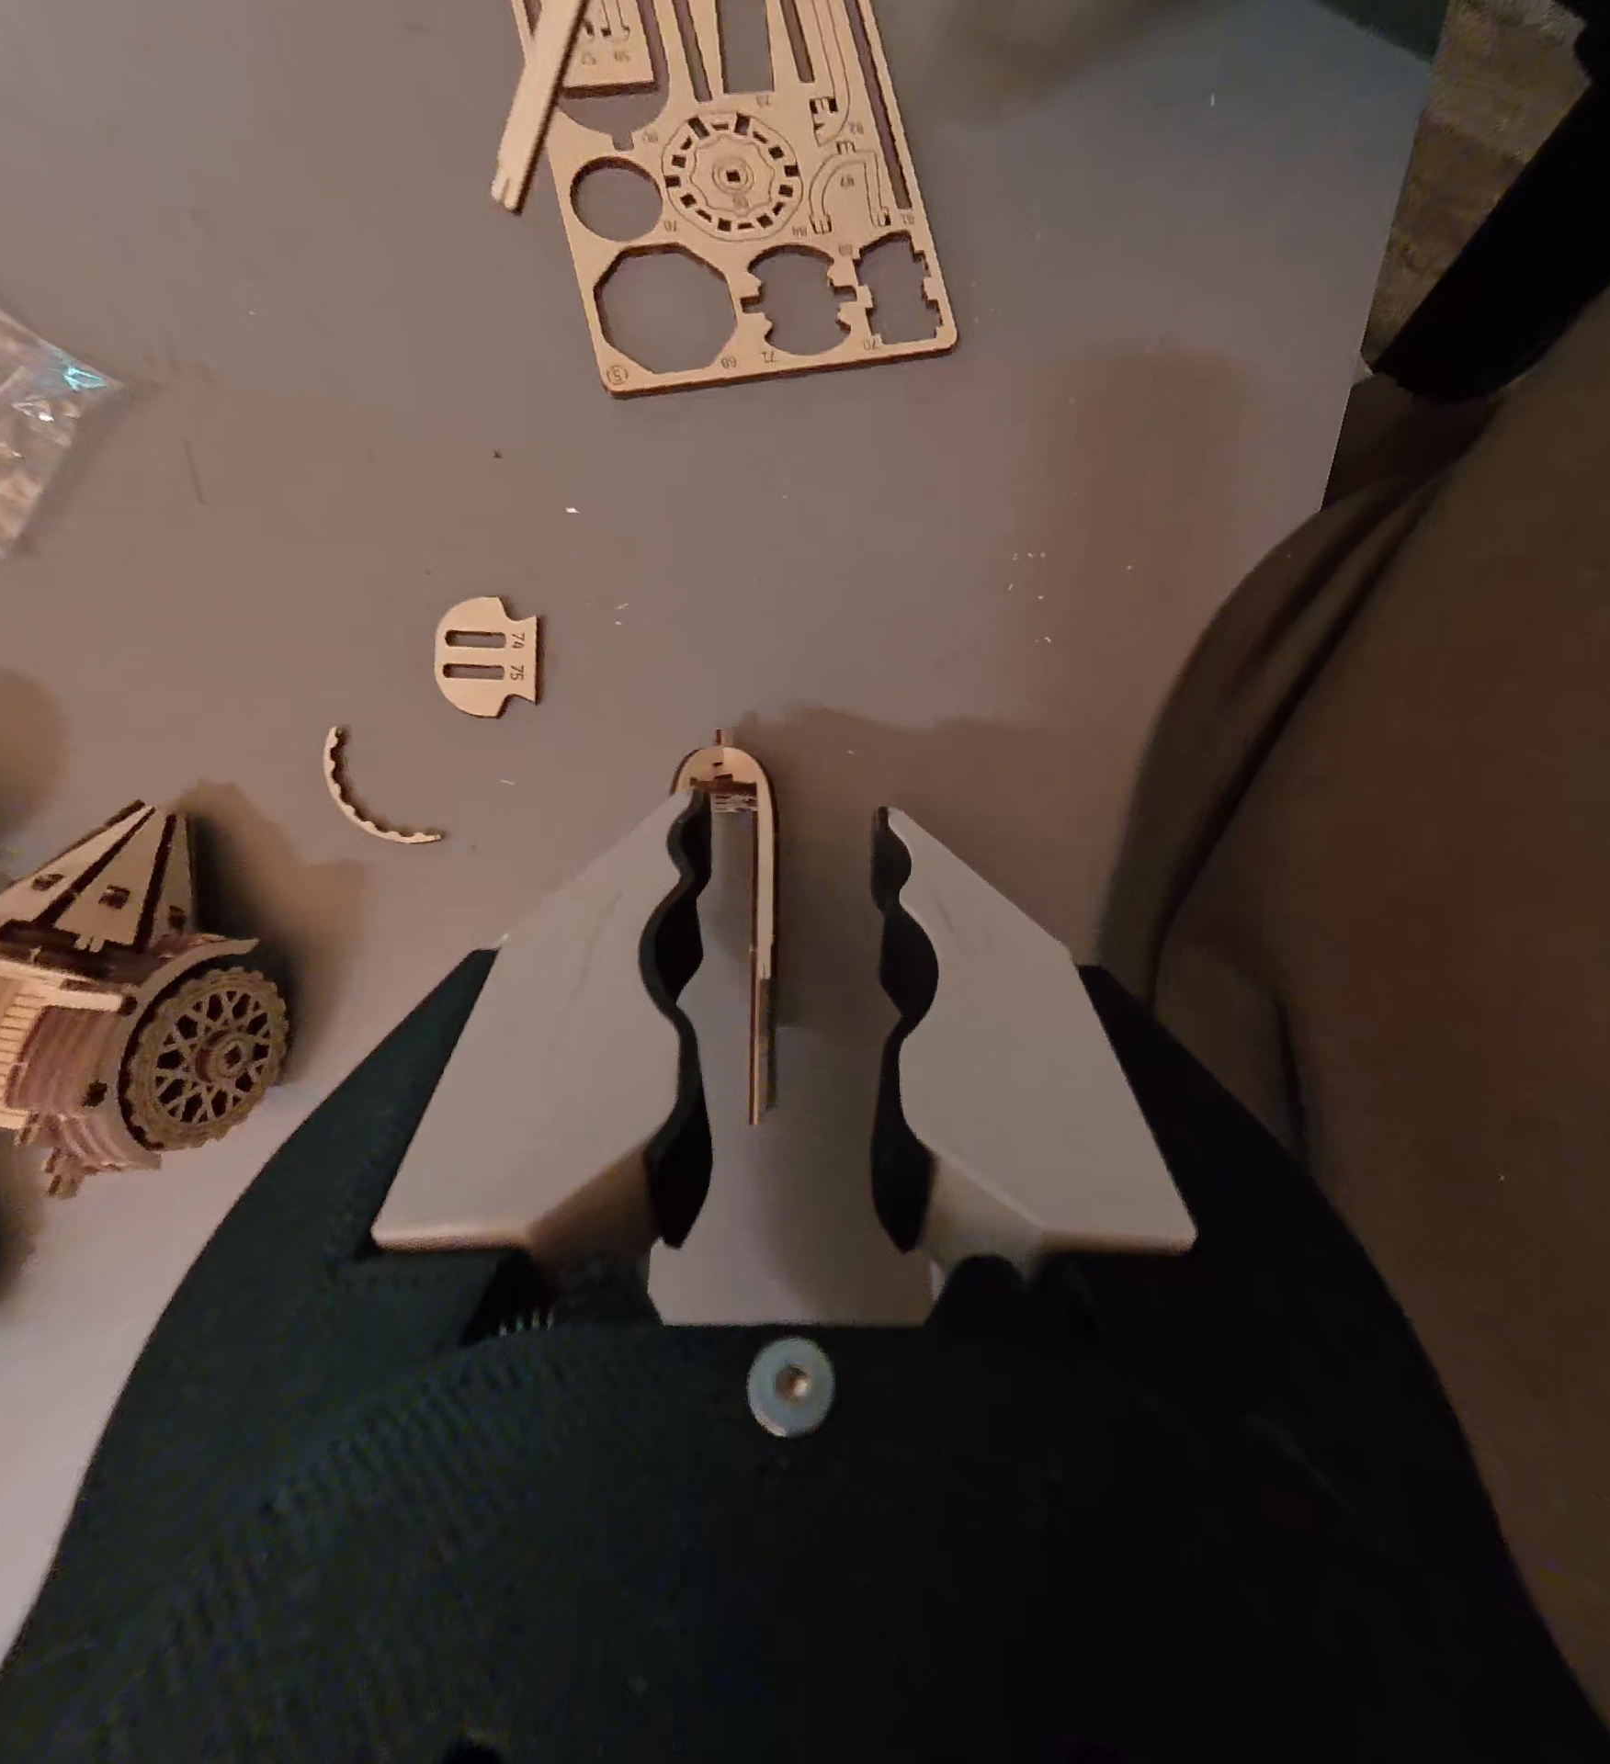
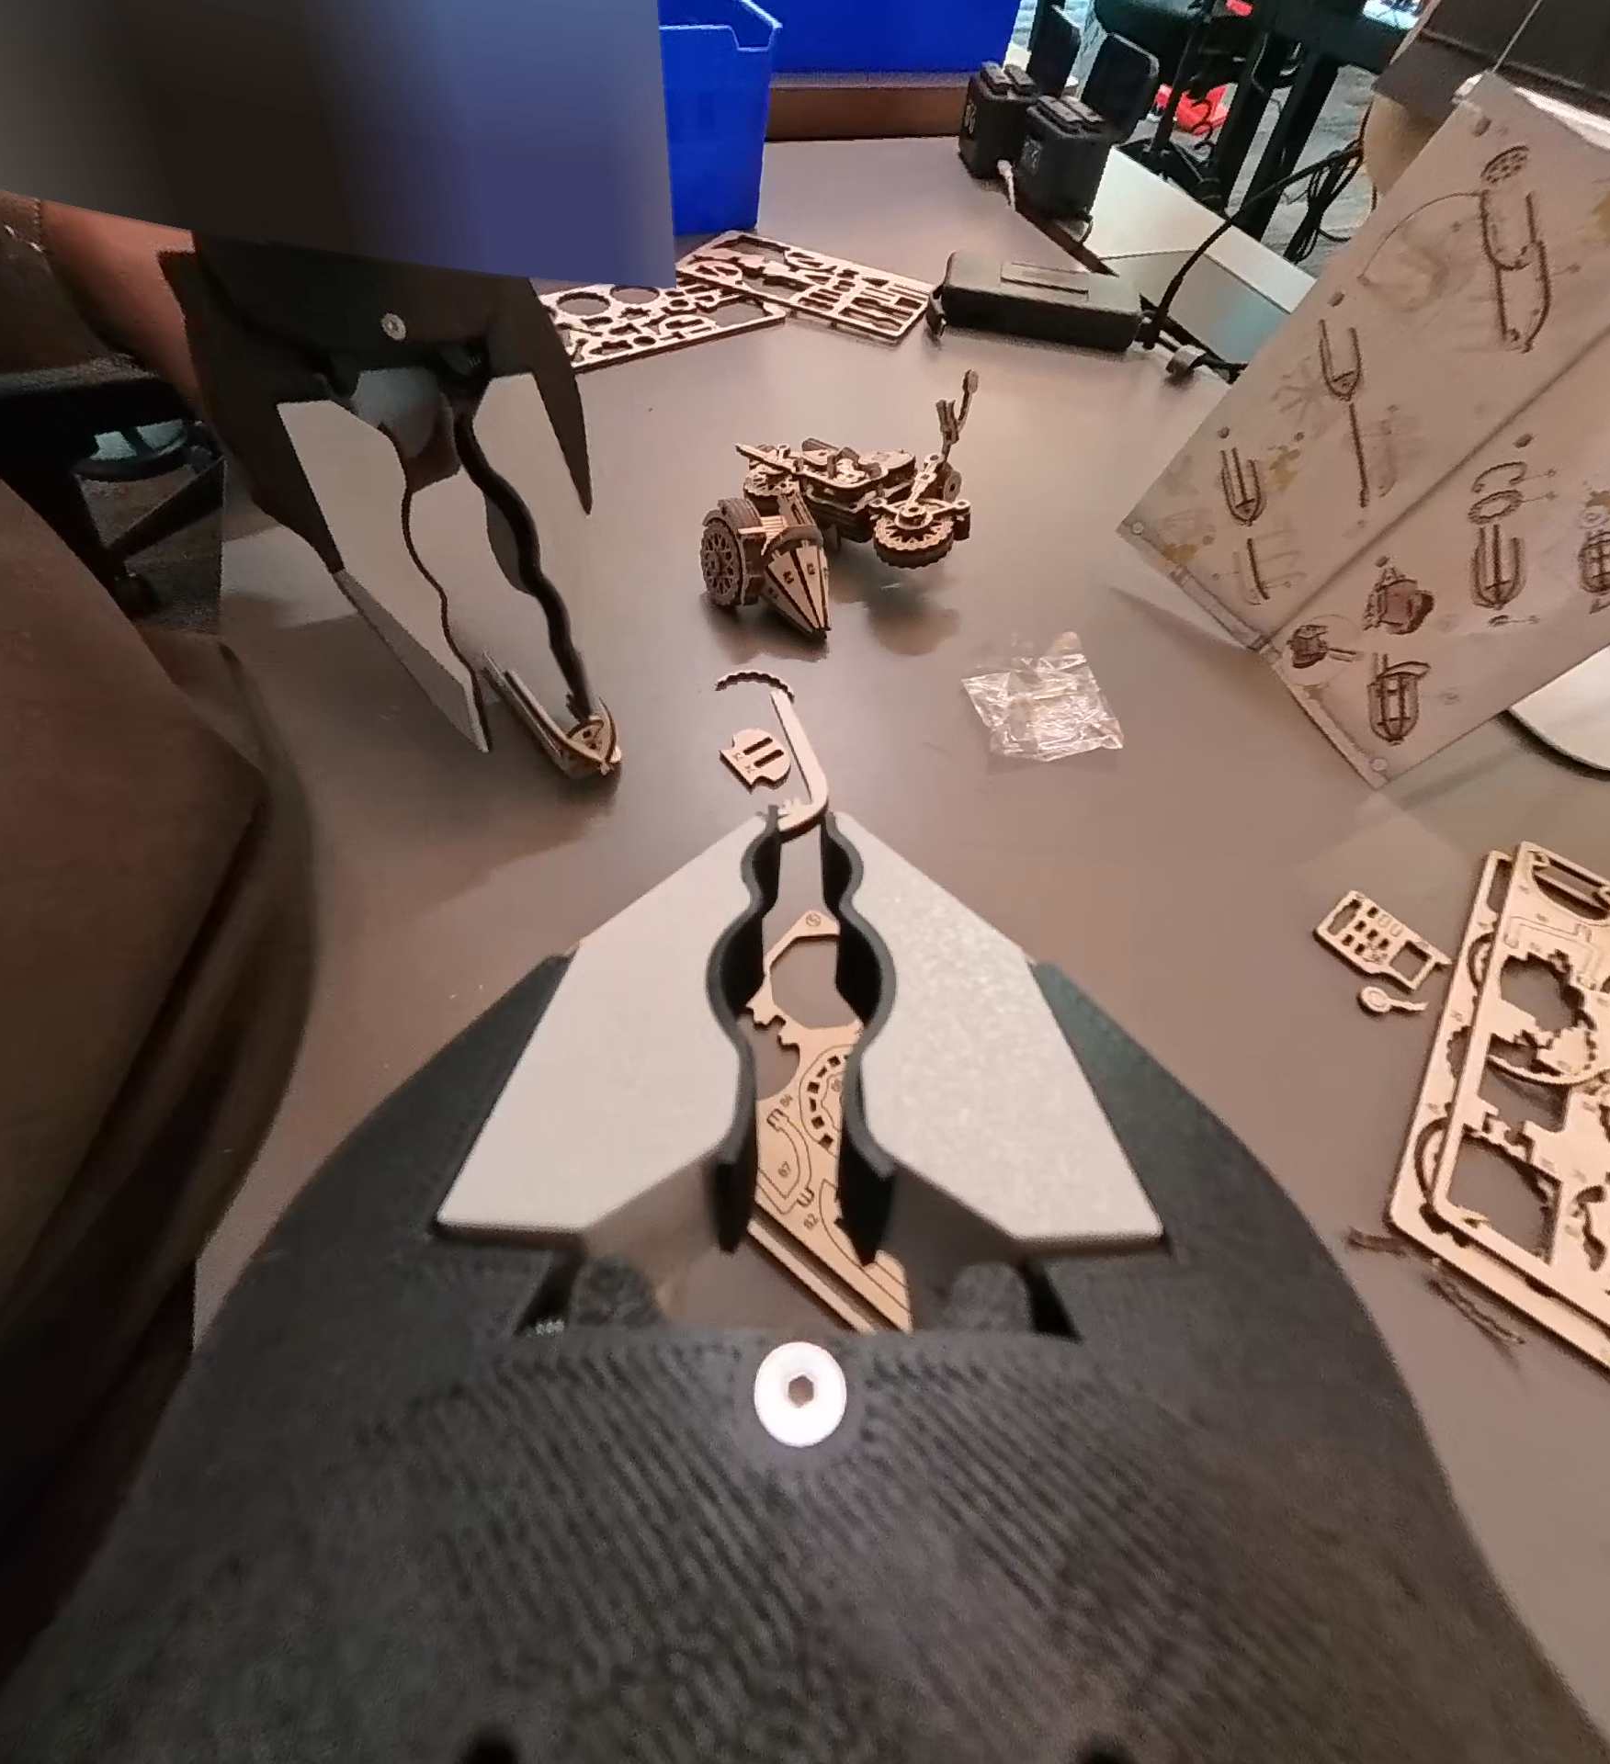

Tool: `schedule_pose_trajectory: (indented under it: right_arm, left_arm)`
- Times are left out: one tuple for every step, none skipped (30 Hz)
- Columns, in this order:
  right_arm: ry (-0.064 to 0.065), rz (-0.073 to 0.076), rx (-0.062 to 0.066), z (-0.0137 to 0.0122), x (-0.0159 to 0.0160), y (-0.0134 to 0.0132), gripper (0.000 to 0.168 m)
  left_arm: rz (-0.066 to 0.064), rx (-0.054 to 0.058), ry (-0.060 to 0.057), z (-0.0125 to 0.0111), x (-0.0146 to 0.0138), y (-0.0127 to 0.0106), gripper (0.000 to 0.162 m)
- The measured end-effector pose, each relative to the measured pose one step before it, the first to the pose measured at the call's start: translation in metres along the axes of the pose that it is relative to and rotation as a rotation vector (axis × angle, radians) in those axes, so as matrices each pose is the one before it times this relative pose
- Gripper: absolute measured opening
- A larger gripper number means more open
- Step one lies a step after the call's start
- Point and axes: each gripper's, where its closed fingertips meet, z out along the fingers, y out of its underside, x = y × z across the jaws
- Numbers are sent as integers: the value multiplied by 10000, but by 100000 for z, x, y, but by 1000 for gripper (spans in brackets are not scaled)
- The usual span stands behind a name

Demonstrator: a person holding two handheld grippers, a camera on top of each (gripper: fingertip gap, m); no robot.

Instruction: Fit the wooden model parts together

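Observation:
My left gripper (image 1: pixel 782 816) is open and points down at the grey table (image 1: pixel 973 573). A small narrow U-shaped wooden assembly (image 1: pixel 744 859) stands between its jaws and leans on the left finger (image 1: pixel 591 1002). The right wrist view shows this gripper (image 2: pixel 534 735) at the upper left, with the assembly (image 2: pixel 586 749) on the table at its tips. My right gripper (image 2: pixel 796 821) is shut on a thin curved wooden strip (image 2: pixel 801 754) that sticks out forward from its tips. A partly built wooden motorcycle with sidecar (image 2: pixel 830 535) stands farther back and also shows in the left wrist view (image 1: pixel 66 1002).
A small slotted piece (image 1: pixel 486 659) and a toothed arc (image 1: pixel 372 802) lie loose between the grippers. Punched wooden sheets lie under my right gripper (image 2: pixel 801 1098), at the right (image 2: pixel 1546 1098) and at the back (image 2: pixel 811 277). A plastic bag (image 2: pixel 1040 706) and an upright instruction sheet (image 2: pixel 1450 430) are at the right. Tip to tip, the grippers are about 15 cm apart. The right gripper is farther from the small slotted piece (image 1: pixel 486 659), some 15 cm, than the left, some 7 cm. My right wrist view (image 2: pixel 761 757) looks at it from another angle.

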Motion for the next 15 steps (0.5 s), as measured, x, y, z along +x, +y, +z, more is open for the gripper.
schedule_pose_trajectory:
  right_arm:
    - [-6, -1, 10, -10, -11, -17, 6]
    - [-9, -1, 6, -9, -19, -25, 6]
    - [-7, -3, 3, -7, -15, -11, 6]
    - [0, -11, 3, -8, -14, -23, 6]
    - [3, -16, 2, -6, -18, -24, 6]
    - [7, -18, 0, -11, -12, -31, 6]
    - [9, -16, -2, -4, -11, -10, 6]
    - [10, -14, -7, -6, 1, 8, 6]
    - [13, -11, -13, 5, 6, 21, 6]
    - [12, -7, -14, -1, 29, 28, 6]
    - [12, -3, -8, -5, 19, 11, 6]
    - [10, 5, 1, -6, 29, 14, 6]
    - [4, 18, 4, -2, 32, 11, 6]
    - [-6, 29, 0, 15, 39, 43, 6]
    - [-11, 32, -5, 15, 30, 59, 6]
  left_arm:
    - [-82, 108, 7, -173, -155, -130, 34]
    - [-153, 178, 83, -235, -136, -259, 36]
    - [-233, 230, 157, -251, -133, -364, 37]
    - [-276, 254, 173, -244, -203, -396, 38]
    - [-311, 264, 144, -198, -312, -387, 38]
    - [-392, 193, 140, -128, -407, -260, 38]
    - [-561, 98, 180, -7, -426, -106, 38]
    - [-821, -28, 261, 74, -412, 84, 39]
    - [-1005, -80, 336, 129, -388, 130, 39]
    - [-835, -9, 485, 111, -80, 63, 39]
    - [-556, -2, 505, 70, 146, 88, 38]
    - [-312, -109, 258, 111, 0, 262, 36]
    - [-68, -199, -55, 134, -243, 417, 35]
    - [94, -213, -268, 152, -394, 430, 35]
    - [156, -210, -215, 168, -218, 419, 34]
